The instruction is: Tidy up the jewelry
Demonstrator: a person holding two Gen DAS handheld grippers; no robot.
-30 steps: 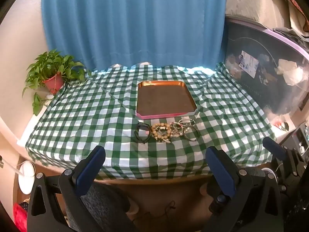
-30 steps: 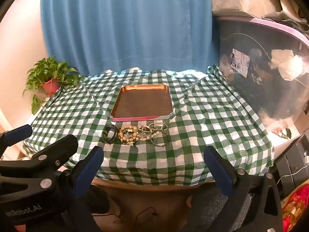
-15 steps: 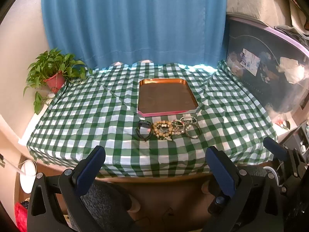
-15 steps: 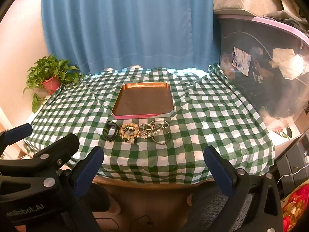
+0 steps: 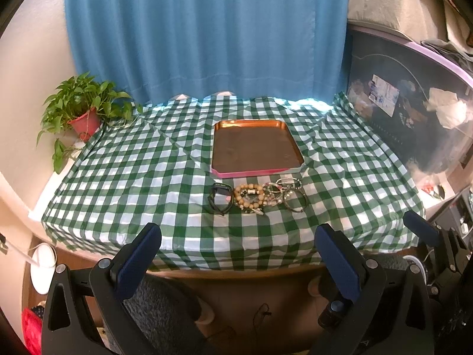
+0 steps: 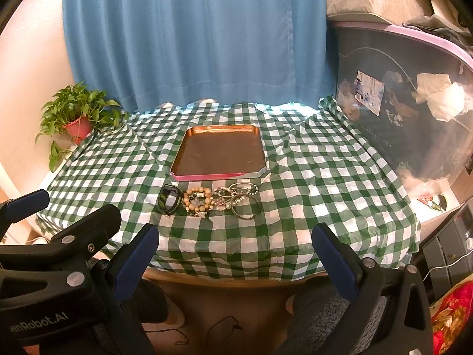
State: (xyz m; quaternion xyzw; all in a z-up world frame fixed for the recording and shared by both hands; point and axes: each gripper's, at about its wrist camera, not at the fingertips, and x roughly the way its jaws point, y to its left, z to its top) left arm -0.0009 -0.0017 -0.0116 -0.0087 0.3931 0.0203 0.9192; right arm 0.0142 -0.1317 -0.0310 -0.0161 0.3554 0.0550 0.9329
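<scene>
jewelry cluster [image 5: 257, 196] lies in a left-right row on the counter [image 5: 124, 177], before the tray [image 5: 255, 173]; left hand-held gripper [image 5: 238, 244] and right hand-held gripper [image 6: 235, 244], both wide open, empty, sit short of it, about equally near.

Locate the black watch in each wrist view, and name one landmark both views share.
Left wrist: black watch just left of centre, at the left end of the jewelry row.
Right wrist: black watch farther left of centre, again the leftmost piece.
Shared landmark: the copper tray just behind the row.
</scene>
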